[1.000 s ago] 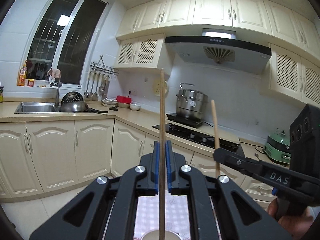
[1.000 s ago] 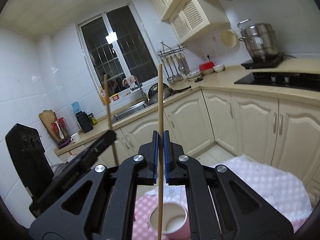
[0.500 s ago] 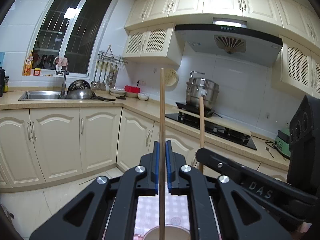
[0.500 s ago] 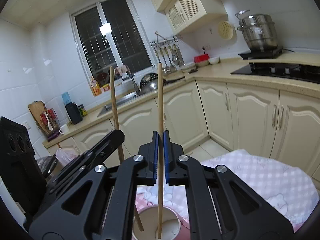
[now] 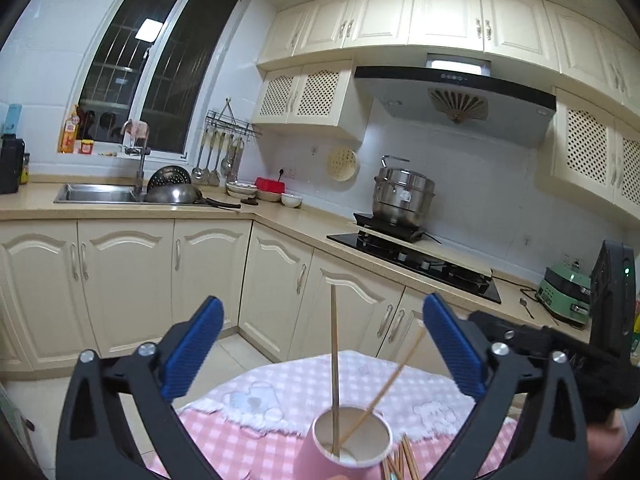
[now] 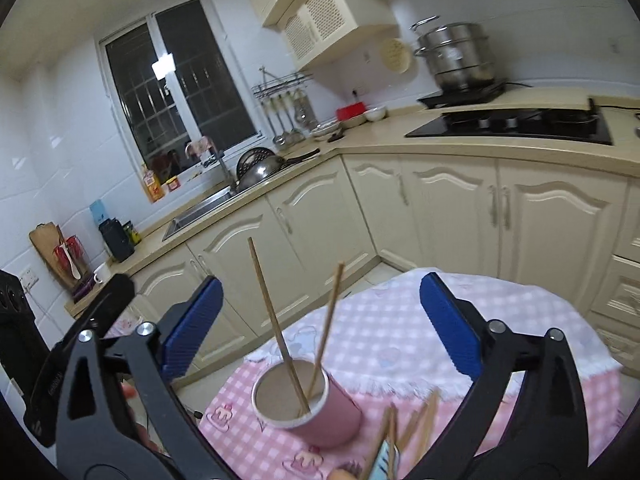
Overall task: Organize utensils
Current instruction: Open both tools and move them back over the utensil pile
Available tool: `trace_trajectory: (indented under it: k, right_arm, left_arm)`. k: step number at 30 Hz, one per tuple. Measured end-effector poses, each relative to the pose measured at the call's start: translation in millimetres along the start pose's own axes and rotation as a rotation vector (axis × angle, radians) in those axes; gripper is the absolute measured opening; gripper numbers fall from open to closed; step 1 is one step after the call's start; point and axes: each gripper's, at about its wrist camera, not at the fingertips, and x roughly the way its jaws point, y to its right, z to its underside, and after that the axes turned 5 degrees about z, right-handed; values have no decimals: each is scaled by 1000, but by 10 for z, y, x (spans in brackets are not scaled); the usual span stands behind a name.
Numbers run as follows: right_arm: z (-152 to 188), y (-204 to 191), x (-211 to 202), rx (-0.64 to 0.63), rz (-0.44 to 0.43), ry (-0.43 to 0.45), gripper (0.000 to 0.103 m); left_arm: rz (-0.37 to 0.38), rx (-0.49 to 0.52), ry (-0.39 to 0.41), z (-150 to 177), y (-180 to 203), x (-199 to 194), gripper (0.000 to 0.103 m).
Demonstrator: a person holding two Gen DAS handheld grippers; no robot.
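Left tool spread wide, nothing in it; its jaws have just been opening and its chopstick now stands near upright in the cup. Right tool likewise spread wide and empty, jaws just opened; its chopstick leans on the rim. Cup sits on the checked cloth on the counter. Next, I judge: draw both tools clear without clipping the sticks, then go for the loose chopsticks beside the cup. Sticks thin, pale wood; cup pink, light, easily tipped.
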Motion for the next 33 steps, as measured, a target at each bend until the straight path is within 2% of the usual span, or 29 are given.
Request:
trace_trajectory:
  k: [5, 9, 14, 19, 24, 28, 33]
  right_arm:
    - [131, 98, -456, 10, 29, -39, 97]
    - [274, 174, -717, 18, 14, -78, 97]
    - [412, 315, -859, 35, 6, -154, 97]
    - [501, 451, -900, 1, 81, -268, 97]
    - [617, 463, -863, -36, 122, -350, 97]
    - [775, 461, -619, -93, 174, -414, 97]
    - [1104, 497, -282, -159, 215, -530, 97]
  left_arm:
    - [-52, 88, -27, 7, 136, -434, 99]
    - [-88, 95, -38, 61, 206, -769, 99]
    - [-146, 98, -57, 122, 303, -954, 99]
    - [-203, 107, -139, 213, 385, -956, 99]
    - [-219, 197, -220, 290, 448, -967, 99]
    - [-184, 224, -285, 384, 374, -818, 99]
    - [-128, 210, -445, 700, 193, -443, 99]
